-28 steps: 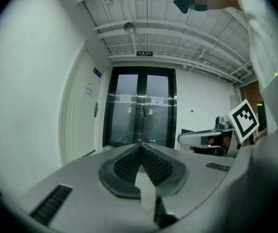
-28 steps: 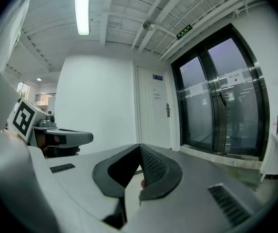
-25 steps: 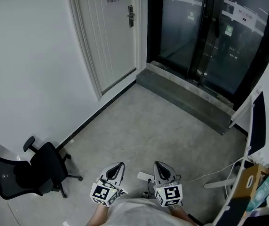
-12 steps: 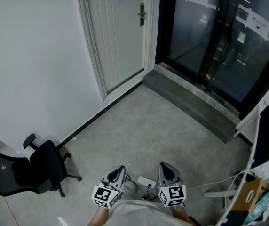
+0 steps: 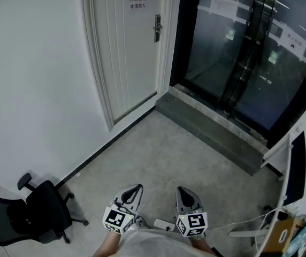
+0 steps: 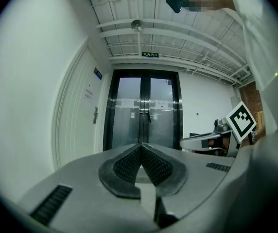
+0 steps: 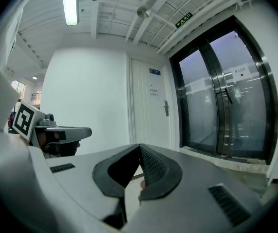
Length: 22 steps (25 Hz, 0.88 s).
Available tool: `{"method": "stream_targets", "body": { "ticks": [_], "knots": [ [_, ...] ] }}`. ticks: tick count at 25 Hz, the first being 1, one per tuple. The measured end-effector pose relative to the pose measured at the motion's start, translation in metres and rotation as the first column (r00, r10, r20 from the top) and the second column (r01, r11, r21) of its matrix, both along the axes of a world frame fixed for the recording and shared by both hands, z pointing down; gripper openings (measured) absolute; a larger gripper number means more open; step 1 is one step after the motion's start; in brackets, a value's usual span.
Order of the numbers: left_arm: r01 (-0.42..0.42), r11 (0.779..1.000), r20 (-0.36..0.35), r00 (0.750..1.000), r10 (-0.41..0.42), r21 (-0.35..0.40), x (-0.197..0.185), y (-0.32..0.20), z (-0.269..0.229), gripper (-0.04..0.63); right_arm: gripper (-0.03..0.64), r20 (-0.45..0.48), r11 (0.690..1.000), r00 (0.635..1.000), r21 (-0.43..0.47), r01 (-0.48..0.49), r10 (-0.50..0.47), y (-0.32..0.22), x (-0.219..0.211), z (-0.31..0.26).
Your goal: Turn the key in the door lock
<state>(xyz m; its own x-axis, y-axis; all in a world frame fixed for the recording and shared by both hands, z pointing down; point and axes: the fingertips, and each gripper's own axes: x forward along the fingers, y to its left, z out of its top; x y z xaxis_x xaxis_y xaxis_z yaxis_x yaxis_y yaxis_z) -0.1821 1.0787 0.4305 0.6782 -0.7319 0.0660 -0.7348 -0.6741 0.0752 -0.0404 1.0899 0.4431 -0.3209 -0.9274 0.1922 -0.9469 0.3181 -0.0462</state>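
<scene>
- Door (image 5: pixel 131 52): showing smooth white paint with a faint satin sheen.
- Lock plate (image 5: pixel 157 28): glinting like brushed metal.
- Notice (image 5: pixel 137 2) on the door: looking like plain matt paper.
- Glass double doors (image 5: pixel 233 52): shining dark and glossy, throwing back reflections, in black frames.
- Threshold (image 5: pixel 212 125): looking like grey stone, dull.
- Floor (image 5: pixel 158 154): lying matt and mottled, like bare concrete.
- Wall (image 5: pixel 30 79): showing flat white paint.
- Office chair (image 5: pixel 24 216): showing black cloth or mesh over a black plastic base.
- Left gripper (image 5: pixel 134 189) and right gripper (image 5: pixel 182 190): showing smooth matt grey plastic shells, with black pads (image 6: pixel 127 164) looking finely ribbed and rubbery.
</scene>
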Motion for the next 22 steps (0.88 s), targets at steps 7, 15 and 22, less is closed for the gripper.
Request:
{"method": "stream_targets", "body": {
  "ticks": [7, 15, 22],
  "knots": [
    [-0.032, 0.999, 0.019, 0.999, 0.033, -0.034, -0.021, -0.048, 0.018, 0.006, 0.003, 0.031, 1.0, 0.999, -0.026, -0.007, 0.008, -0.045, -0.032, 0.015],
    [-0.016, 0.996, 0.017, 1.0, 0.017, -0.083, -0.016, -0.075, 0.033, 0.006, 0.003, 0.036, 0.998, 0.999, -0.054, 0.027, -0.025, -0.085, -0.031, 0.025],
    [0.057, 0.992, 0.054, 0.997, -0.051, -0.114, -0.022, -0.117, 0.04, 0.006, 0.003, 0.054, 0.993, 0.994, -0.067, 0.098, -0.095, -0.136, -0.037, 0.037]
  ]
}}
